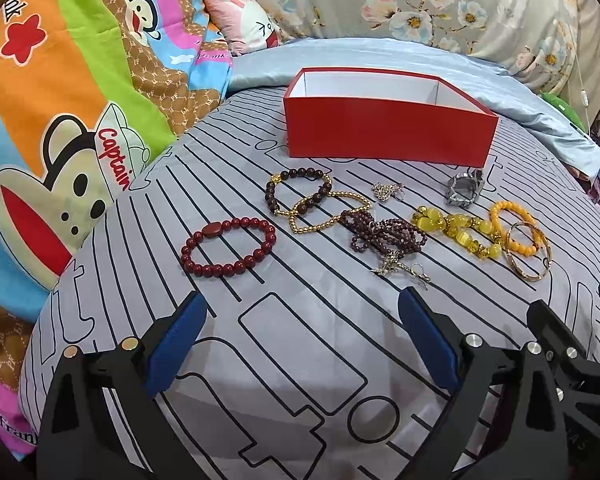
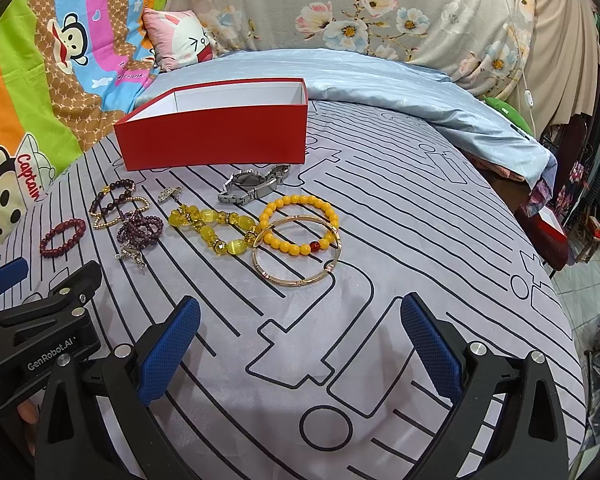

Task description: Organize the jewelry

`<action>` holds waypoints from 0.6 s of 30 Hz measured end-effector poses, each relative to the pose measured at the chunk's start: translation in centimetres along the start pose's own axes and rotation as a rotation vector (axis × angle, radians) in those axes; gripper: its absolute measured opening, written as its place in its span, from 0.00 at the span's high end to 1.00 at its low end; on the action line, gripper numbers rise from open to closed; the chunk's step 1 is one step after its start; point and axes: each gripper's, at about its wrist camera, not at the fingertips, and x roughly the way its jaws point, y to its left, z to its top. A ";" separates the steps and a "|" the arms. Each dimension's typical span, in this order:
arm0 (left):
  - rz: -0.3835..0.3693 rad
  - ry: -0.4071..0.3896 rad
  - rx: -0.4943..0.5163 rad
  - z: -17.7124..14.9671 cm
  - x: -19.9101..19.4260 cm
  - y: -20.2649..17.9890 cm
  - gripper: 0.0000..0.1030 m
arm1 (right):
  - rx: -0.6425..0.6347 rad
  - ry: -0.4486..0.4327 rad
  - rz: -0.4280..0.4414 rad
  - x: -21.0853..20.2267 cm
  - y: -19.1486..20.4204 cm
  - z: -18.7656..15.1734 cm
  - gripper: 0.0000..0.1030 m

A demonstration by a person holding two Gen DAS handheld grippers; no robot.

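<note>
Grey bedding printed with black outlines (image 1: 300, 344) lay under everything, with cartoon quilts and a floral cover heaped behind. On it stood the red box (image 1: 388, 132), open-topped, white inside and holding nothing that I could see; all the jewelry lay loose in a row in front of it, not yet sorted.

My left tongs (image 1: 302, 340) and my right tongs (image 2: 300, 344) both hung spread wide, gripping nothing, short of the pieces.

By my judgement the step was a first pick. The dark red bead bracelet (image 1: 229, 247) lay apart from the rest, so it was the clean start for the left: come down with one pad inside the loop and one outside, close on the beads, lift straight. For the right, the gold bangle (image 2: 296, 252) overlapped the orange bead bracelet (image 2: 300, 222), so I would have taken the upper one alone, or both would drag.

I counted one dark red bracelet, one brown bead bracelet (image 1: 296, 192), one gold bead chain (image 1: 332, 212), one tangle of purple beads (image 1: 384, 234), one chunky yellow bracelet (image 2: 212, 226), one orange bracelet, one bangle, one metal watch (image 2: 254, 186), and two small silver trinkets (image 1: 386, 191), too fine to name.
</note>
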 end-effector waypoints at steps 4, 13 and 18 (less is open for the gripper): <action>0.000 -0.001 -0.001 0.0 0.0 0.0 0.11 | 0.000 0.000 0.000 0.0 0.0 0.0 0.07; 0.002 -0.006 0.005 0.0 -0.2 0.0 0.11 | 0.000 0.000 0.000 0.0 0.0 0.0 0.07; 0.000 -0.006 0.007 0.1 -0.2 0.0 0.11 | 0.000 0.000 0.000 0.0 0.0 0.0 0.07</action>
